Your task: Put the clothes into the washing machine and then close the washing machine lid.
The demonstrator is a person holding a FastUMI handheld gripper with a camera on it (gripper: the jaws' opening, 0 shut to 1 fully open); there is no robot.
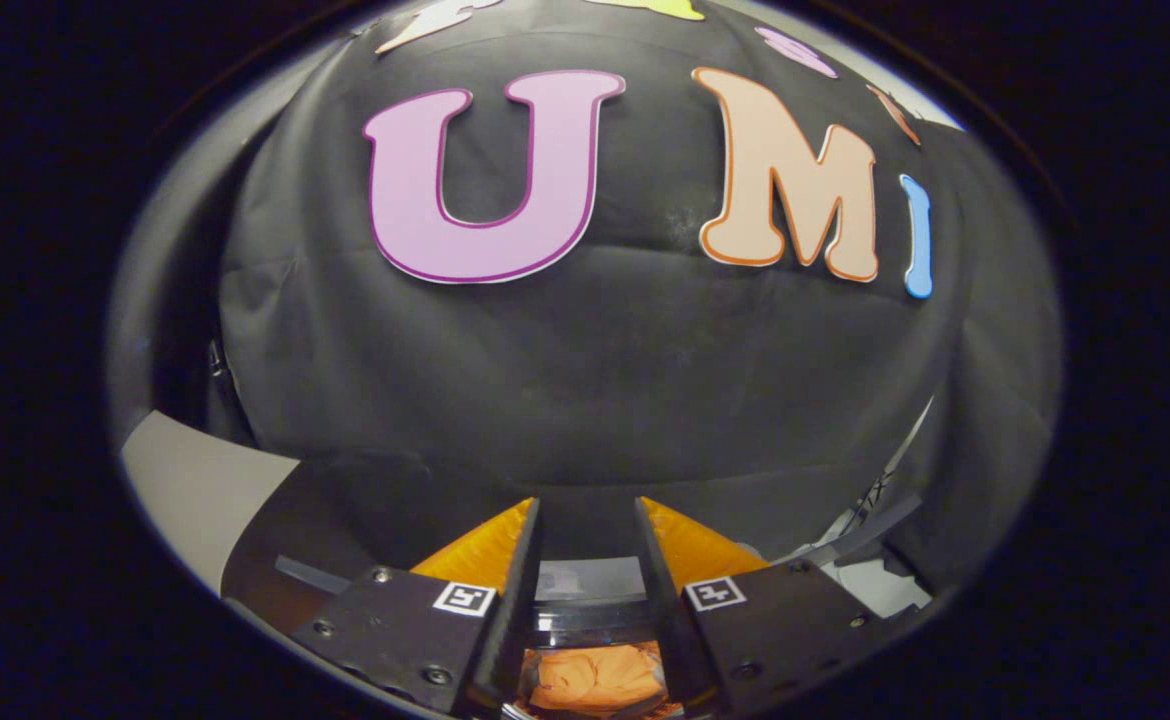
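**Gripper view: fingers spread over orange clothes**

The gripper (585,600) stands with its two fingers parted and a clear gap between them; nothing is pinched in that gap, and neither finger presses on anything that can be made out. Each finger carries a small square marker near its base.

Nearest, low down between the finger bases, lies a bunch of orange clothes (597,678), crumpled, below the fingers rather than in their grasp. Whether the cloth touches the fingers cannot be told. Just beyond the clothes, still between the fingers, runs a dark curved rim (585,618) with a pale grey surface past it, which looks to be part of the washing machine; its lid cannot be made out.

To the left of the fingers, further out, a pale grey panel (195,490) shows. Beyond the fingertips, the booth's black cloth wall (585,370) hangs in soft folds across the whole background.
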